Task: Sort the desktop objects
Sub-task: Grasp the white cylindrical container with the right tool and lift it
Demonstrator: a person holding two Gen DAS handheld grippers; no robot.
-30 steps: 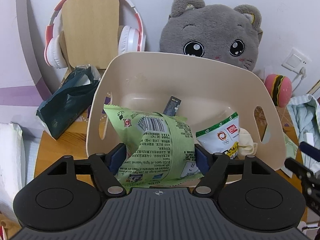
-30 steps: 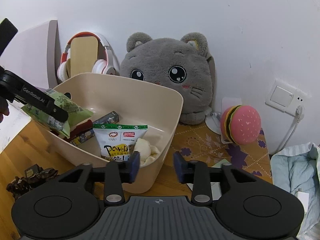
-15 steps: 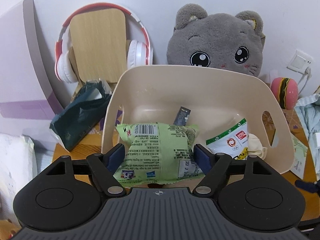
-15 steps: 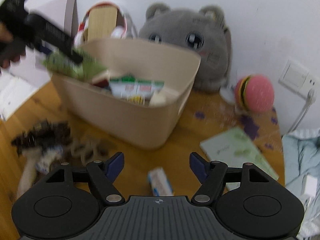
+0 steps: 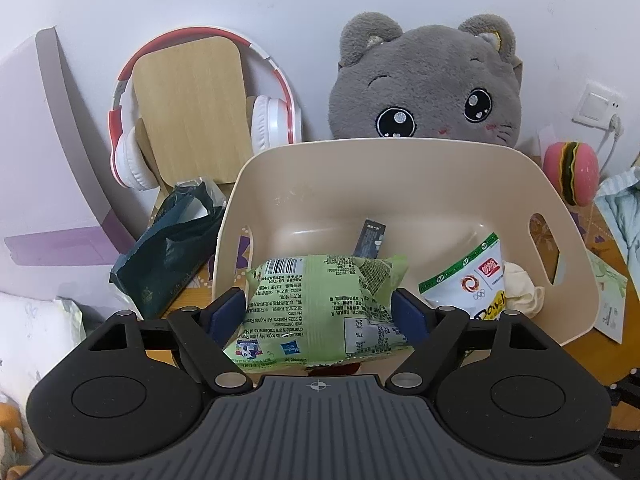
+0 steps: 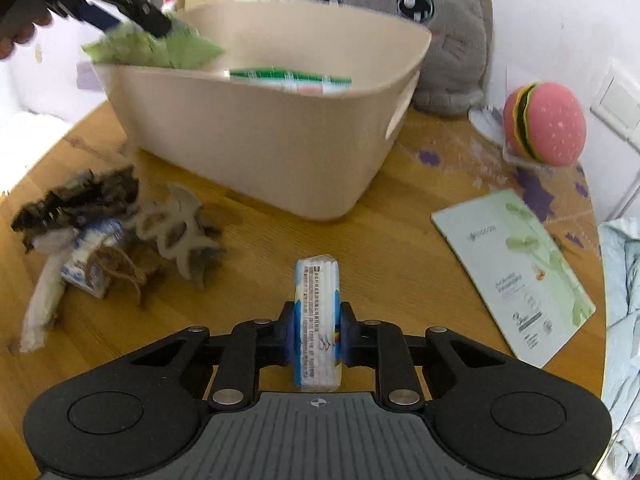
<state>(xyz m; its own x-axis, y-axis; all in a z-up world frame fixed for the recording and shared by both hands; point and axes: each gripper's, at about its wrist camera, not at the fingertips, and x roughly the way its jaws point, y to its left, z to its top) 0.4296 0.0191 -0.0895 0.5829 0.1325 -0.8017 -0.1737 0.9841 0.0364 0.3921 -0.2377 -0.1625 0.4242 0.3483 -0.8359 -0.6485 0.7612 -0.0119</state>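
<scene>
Firstly, left wrist view: the left gripper [image 5: 320, 314] stands moderately wide, its two blue pads pressed to the sides of one green snack bag [image 5: 320, 304] — crinkled foil, barcode upward — held over the near rim of the beige bin [image 5: 400, 168]. That bin is smooth plastic with rounded corners and an oval handle slot. Inside lie one white sachet [image 5: 472, 284] with a green band, one dark slim packet [image 5: 370, 238] and one pale crumpled lump [image 5: 520, 288]. Behind stand one grey plush cat [image 5: 428, 84] and one pair of red-and-white headphones [image 5: 132, 148].

Right wrist view: the right gripper [image 6: 318, 338] is narrow, clamped on one blue-and-white tissue pack [image 6: 317, 312], low over the wooden table [image 6: 400, 248] — contact with the wood cannot be judged. One pale green booklet [image 6: 516, 264] lies flat to the right; a blurred heap of clutter [image 6: 104, 220] lies left.
</scene>
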